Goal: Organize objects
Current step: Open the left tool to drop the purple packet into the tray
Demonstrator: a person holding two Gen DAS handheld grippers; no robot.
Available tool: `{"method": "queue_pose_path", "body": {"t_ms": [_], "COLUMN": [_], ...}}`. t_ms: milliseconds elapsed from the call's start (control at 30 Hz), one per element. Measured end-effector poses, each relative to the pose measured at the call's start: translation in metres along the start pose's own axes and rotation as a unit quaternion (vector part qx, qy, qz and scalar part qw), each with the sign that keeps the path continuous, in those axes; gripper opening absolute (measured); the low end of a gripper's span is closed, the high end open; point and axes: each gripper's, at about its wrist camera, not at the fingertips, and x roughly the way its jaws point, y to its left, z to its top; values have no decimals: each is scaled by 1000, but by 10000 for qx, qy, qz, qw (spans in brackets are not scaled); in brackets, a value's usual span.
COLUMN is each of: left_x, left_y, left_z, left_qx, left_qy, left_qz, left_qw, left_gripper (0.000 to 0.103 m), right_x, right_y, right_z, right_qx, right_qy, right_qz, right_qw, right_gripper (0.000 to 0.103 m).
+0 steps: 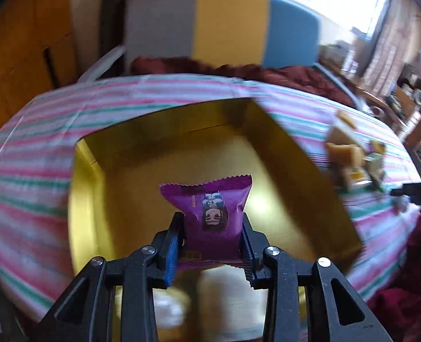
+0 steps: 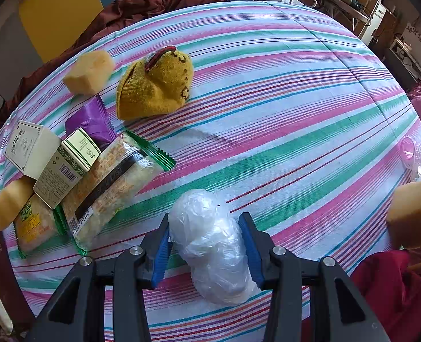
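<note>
A: Purple snack packet (image 1: 210,213) is seen clamped between the narrowly parted jaws of the left gripper (image 1: 212,242), held above the gold box (image 1: 296,171), whose open floor is bounded by raised walls.

B: And further right?

A: A clear plastic bundle (image 2: 210,242) lies on the striped cloth (image 2: 296,114) between the wider-set jaws of the right gripper (image 2: 207,245); both pads appear pressed to its sides. Snack packs and cartons (image 2: 68,171) are crowded at left; bare cloth is seen ahead.
</note>
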Motion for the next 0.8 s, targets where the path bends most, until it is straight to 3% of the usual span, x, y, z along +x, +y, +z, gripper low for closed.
{"method": "queue_pose_path", "body": {"t_ms": [333,600,800], "left_x": [28,22,-10], "left_y": [47,50,53], "left_z": [-18,-22,-25], "left_qx": [-499,-495,-636], "left_qy": [543,449,-29], "left_qz": [443,509,530], "left_qw": [9963,9965,9966], "left_gripper": [38,41,45], "right_x": [-3,-3,-5], "right_y": [0,-4,-6], "right_z": [-3,-1,-3], "right_qx": [-33,-43,-70], "right_qy": [-8,-10,-17], "right_qz": [-43,-56,-66], "right_qw": [10000,10000,10000], "right_gripper": [46,46,46]}}
